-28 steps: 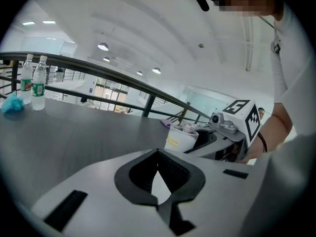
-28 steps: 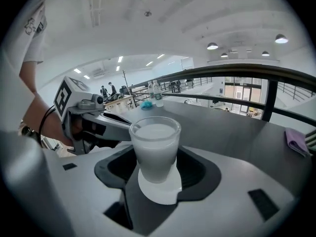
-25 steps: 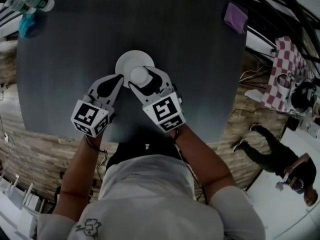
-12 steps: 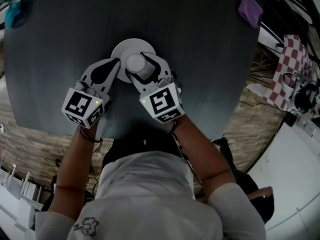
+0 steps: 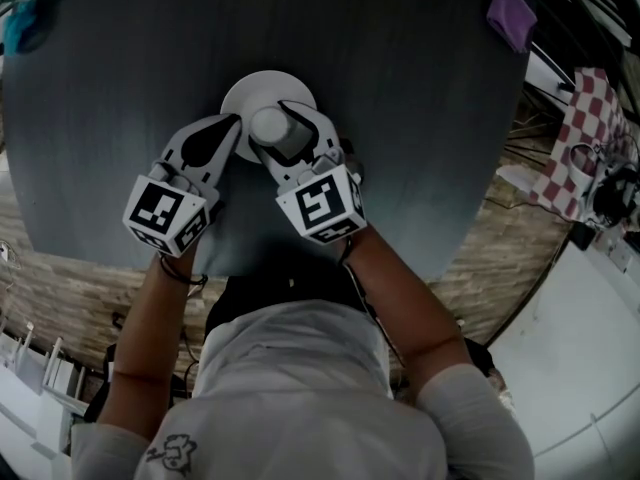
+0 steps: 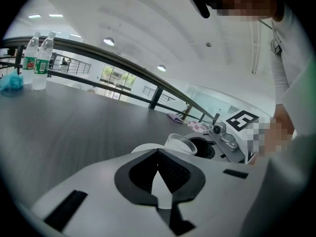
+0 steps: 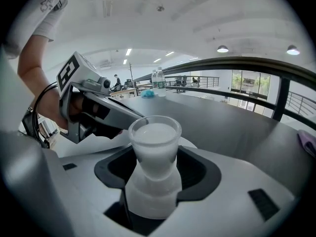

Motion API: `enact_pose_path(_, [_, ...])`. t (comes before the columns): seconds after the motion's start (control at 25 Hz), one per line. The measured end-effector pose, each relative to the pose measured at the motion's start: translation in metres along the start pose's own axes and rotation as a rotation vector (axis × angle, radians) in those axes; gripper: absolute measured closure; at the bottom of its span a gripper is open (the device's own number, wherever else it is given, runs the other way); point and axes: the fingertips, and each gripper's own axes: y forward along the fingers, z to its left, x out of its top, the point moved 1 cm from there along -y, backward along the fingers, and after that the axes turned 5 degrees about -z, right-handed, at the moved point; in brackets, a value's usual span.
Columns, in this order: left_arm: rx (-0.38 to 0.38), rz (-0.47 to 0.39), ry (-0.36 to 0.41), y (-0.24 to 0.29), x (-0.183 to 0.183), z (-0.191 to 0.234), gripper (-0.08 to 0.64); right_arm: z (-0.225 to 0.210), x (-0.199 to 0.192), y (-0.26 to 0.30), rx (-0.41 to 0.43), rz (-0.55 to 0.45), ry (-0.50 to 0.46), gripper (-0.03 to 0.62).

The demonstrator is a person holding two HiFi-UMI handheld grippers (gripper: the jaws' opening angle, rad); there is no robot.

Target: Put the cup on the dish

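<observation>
A round white dish (image 5: 262, 92) lies on the dark table (image 5: 420, 108). The small translucent cup (image 5: 271, 126) stands upright over the dish's near edge; I cannot tell whether it touches the dish. My right gripper (image 5: 276, 130) is shut on the cup (image 7: 154, 142), its pads on the narrow lower body. The left gripper (image 5: 236, 121) rests at the dish's left near side, jaw tips together with nothing between them. In the left gripper view its tips (image 6: 158, 152) meet in front of the dish (image 6: 140, 147) and cup (image 6: 179, 143).
Two water bottles (image 6: 39, 63) and a blue cloth (image 6: 10, 82) sit at the table's far left. A purple cloth (image 5: 512, 13) lies at the far right edge. A chequered cloth (image 5: 590, 108) is on the floor side, beyond the table.
The head camera has shifted, so the table sits differently in view. Both grippers, the cup and the dish keep nearly the same places relative to each other. A person at the right has left the view.
</observation>
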Motion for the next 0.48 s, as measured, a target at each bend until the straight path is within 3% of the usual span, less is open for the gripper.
enact_pose_path(0.48, [0.009,-0.001,-0.013,-0.0048,-0.0001,0.0033,0.552,0.0029,0.0040,0.0005,-0.022,0.011,-0.039,0.331])
